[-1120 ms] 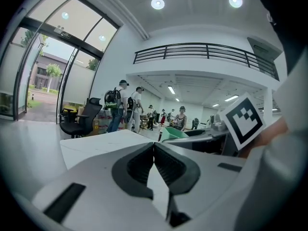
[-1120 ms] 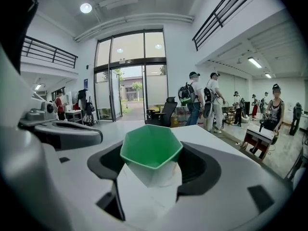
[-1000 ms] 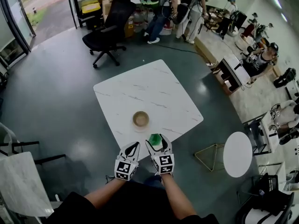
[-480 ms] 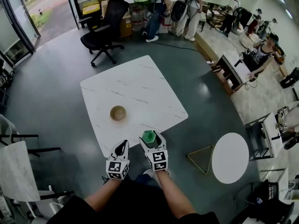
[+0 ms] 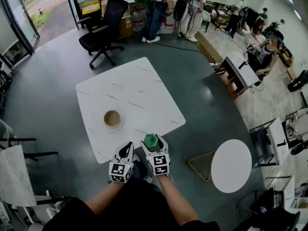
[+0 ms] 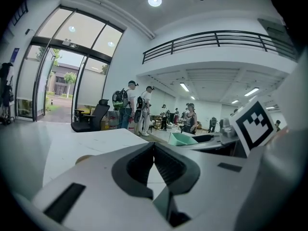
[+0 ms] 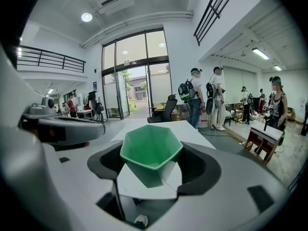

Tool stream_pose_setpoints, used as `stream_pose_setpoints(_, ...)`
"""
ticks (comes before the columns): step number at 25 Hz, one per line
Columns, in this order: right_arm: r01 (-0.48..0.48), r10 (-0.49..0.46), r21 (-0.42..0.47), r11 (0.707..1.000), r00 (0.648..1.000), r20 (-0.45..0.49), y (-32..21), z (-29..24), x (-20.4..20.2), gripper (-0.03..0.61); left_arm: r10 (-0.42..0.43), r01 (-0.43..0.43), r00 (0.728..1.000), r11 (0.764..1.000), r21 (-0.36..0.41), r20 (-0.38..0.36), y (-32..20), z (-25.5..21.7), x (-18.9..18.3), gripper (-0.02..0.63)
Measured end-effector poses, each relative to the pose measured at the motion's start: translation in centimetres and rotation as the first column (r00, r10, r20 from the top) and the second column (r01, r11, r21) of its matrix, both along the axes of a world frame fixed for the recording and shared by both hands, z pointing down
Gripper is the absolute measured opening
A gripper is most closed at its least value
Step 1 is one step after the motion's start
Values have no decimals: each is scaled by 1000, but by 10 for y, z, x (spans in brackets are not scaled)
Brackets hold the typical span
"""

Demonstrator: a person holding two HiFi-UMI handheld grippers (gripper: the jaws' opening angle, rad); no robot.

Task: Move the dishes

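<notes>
Right gripper point(image 5: 152, 143) clamps green cup point(image 7: 150, 150) — its cube point(image 5: 158, 163) bears black-and-white markers.

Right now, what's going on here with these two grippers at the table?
A person stands at the near edge of a white marble table with a gripper in each hand. The right gripper is clamped on a green faceted cup by that edge. The left gripper is shut and empty. A tan bowl sits on the table, touched by neither gripper.
</notes>
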State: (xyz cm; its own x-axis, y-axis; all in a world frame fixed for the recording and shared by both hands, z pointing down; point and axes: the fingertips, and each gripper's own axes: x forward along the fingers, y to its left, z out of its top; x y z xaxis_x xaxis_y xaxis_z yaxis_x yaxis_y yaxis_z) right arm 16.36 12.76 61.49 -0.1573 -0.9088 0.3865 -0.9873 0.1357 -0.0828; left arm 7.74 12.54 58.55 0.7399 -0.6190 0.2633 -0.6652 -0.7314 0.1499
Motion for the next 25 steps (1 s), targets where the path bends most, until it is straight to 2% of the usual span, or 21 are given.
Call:
stream_pose_setpoints(6,-29,29,-40,999,1000,-9,-20,6,33,344,17,-17,1000,999,-28,-7,-26,8,32,18)
stream_pose_setpoints(11,-15,14,-58,998,1000,-18,-57,4,57,344,65,-65,998,998,21,-6,-56,1,60,18)
stream_pose_setpoints(20,-62,58,-69,996,997,-54,-121,9,97,344,76,-76,997,996,-41,-16,-111,21,75,18)
stream_pose_setpoints(25,-47,40,-91,995,996,-76,-151,24,133,344,41,-41,999,997,-72,-5,-129,29,90,18)
